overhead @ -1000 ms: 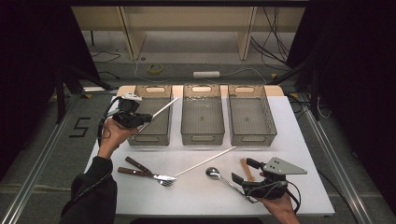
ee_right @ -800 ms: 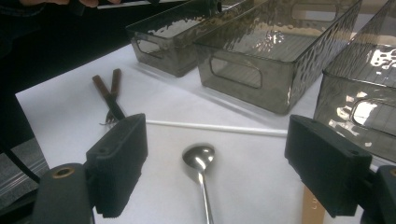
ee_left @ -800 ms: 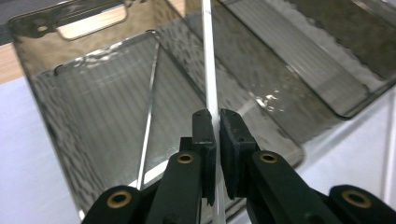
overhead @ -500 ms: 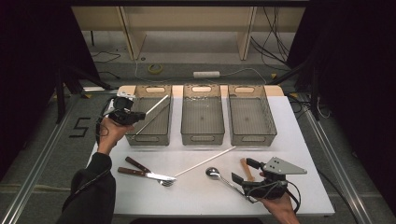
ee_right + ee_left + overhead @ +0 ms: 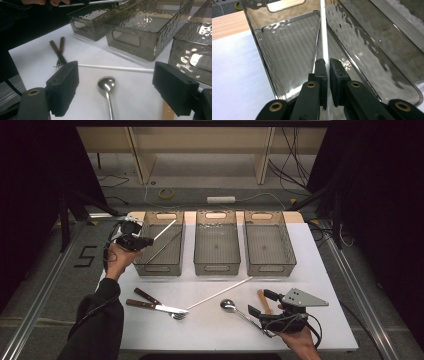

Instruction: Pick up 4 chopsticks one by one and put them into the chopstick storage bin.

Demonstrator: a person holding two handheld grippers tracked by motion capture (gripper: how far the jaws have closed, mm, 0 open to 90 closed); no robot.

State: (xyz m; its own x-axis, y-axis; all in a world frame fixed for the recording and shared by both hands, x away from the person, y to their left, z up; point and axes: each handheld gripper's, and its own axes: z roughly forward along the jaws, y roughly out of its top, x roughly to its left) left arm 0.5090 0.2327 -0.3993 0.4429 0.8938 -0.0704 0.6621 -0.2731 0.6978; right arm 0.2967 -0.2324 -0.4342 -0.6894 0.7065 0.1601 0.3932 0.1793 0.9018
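My left gripper (image 5: pixel 142 241) (image 5: pixel 328 67) is shut on one end of a thin white stick (image 5: pixel 165 228) (image 5: pixel 323 30), which slants over the left smoky plastic bin (image 5: pixel 158 268) (image 5: pixel 254 27). A thin metal rod (image 5: pixel 162 248) (image 5: pixel 316 47) lies inside that bin. At the table's front right, my right gripper (image 5: pixel 261 303) (image 5: pixel 117 83) stands open with nothing between its jaws. Just ahead of it lies a metal spoon (image 5: pixel 229 305) (image 5: pixel 106 83). A second white stick (image 5: pixel 220 293) (image 5: pixel 115 68) lies on the table beyond the spoon.
Middle bin (image 5: pixel 216 268) and right bin (image 5: pixel 270 268) stand beside the left one. A wooden-handled knife and fork (image 5: pixel 150 302) (image 5: pixel 57 52) lie at the front left. A short wooden piece (image 5: pixel 263 300) rests by the right gripper. The table is white (image 5: pixel 320 270).
My left hand has drawn the white stick to the left and slightly down over the left bin. The right gripper has kept still.
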